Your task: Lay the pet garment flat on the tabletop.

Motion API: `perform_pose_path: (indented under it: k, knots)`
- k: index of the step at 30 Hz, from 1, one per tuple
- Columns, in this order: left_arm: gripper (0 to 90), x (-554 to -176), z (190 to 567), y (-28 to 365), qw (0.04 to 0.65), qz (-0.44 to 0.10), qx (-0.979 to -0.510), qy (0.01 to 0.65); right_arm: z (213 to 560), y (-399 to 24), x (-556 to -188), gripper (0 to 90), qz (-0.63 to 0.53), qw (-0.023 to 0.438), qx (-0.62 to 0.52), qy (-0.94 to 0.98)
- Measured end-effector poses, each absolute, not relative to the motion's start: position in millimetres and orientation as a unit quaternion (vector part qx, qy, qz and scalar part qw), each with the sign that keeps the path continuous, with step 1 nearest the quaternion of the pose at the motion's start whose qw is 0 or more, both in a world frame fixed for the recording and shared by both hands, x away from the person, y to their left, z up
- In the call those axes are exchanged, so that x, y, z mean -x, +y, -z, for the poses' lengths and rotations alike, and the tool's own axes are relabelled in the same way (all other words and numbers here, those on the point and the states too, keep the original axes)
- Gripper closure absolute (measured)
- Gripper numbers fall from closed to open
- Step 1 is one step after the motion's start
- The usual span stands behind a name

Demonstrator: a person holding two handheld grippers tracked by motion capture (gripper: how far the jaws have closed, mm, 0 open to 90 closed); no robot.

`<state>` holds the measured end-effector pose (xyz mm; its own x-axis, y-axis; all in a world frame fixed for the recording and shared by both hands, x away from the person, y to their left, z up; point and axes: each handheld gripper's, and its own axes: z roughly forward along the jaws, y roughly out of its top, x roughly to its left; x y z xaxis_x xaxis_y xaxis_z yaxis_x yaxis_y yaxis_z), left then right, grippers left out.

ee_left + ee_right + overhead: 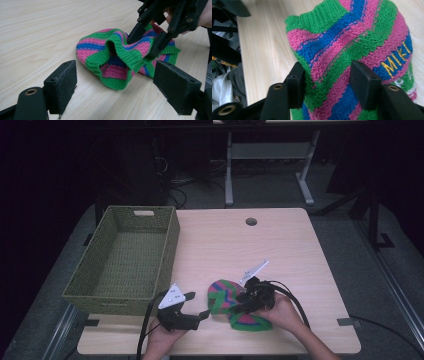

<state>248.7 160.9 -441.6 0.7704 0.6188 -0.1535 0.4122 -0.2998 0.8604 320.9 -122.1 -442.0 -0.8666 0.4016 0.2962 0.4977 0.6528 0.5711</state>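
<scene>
Striped knitted hat (235, 305) in green, pink and blue wool lies crumpled on the light wood worktop (280, 245), at the near edge, right of centre, well apart from the green woven rectangular basket (125, 257) standing at the left side. Yellow stitched letters show on a blue band in the right gripper view.

Right gripper (243, 302) is down on the hat, jaws standing half spread with a ridge of knit bunched up between them; pads (362, 82) sit at either side of the fold, but no firm squeeze visible, so I read it as not pinching yet. In the left gripper view its fingertips (136, 32) dig into the top of the hat near the ribbed green cuff.

Left gripper (192, 307) hovers just beside the hat on its left, jaws spread wide, nothing between them, aimed at the open cuff.

Step in hand, judged: getting hold of the hat, probably to fold it or move it to the basket. Next move calls for the right jaws to close on the bunched fold, and the left to advance to the cuff rim and clamp. Risk: soft knit slips or only one layer is caught.
</scene>
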Motion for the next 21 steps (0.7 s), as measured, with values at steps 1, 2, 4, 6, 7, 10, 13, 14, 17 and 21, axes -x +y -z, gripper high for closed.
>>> perform_pose_path:
  k: [1, 2, 4, 6, 7, 10, 13, 14, 17, 21]
  knots:
    - [18.7, -249, 441, 162, 0.496, -0.105, -0.799, 0.323, 440, -123, -319, 45.2, 0.337, 0.073, 0.249, -0.905]
    - [18.7, -249, 441, 163, 0.497, -0.105, -0.798, 0.324, 440, -124, -318, 44.5, 0.339, 0.07, 0.248, -0.905]
    - [18.7, -249, 441, 163, 0.499, -0.106, -0.796, 0.326, 436, -126, -315, 43.4, 0.341, 0.064, 0.247, -0.905]
    - [18.7, -249, 441, 163, 0.499, -0.106, -0.796, 0.326, 430, -128, -312, 43.3, 0.338, 0.057, 0.245, -0.907]
    - [18.7, -249, 441, 163, 0.498, -0.106, -0.797, 0.325, 427, -129, -311, 42.7, 0.336, 0.051, 0.243, -0.909]
    - [18.7, -248, 441, 162, 0.499, -0.106, -0.797, 0.324, 413, -132, -308, 42.2, 0.348, 0.04, 0.239, -0.906]
    - [18.7, -249, 441, 162, 0.497, -0.106, -0.798, 0.323, 401, -130, -307, 43.0, 0.357, 0.031, 0.229, -0.905]
    - [18.7, -249, 441, 162, 0.497, -0.106, -0.798, 0.323, 399, -129, -307, 43.7, 0.36, 0.032, 0.223, -0.905]
    - [18.7, -249, 441, 162, 0.498, -0.108, -0.797, 0.324, 393, -118, -306, 46.8, 0.36, 0.021, 0.197, -0.912]
    - [18.7, -249, 440, 163, 0.499, -0.108, -0.797, 0.323, 394, -100, -304, 50.4, 0.348, 0.024, 0.17, -0.921]
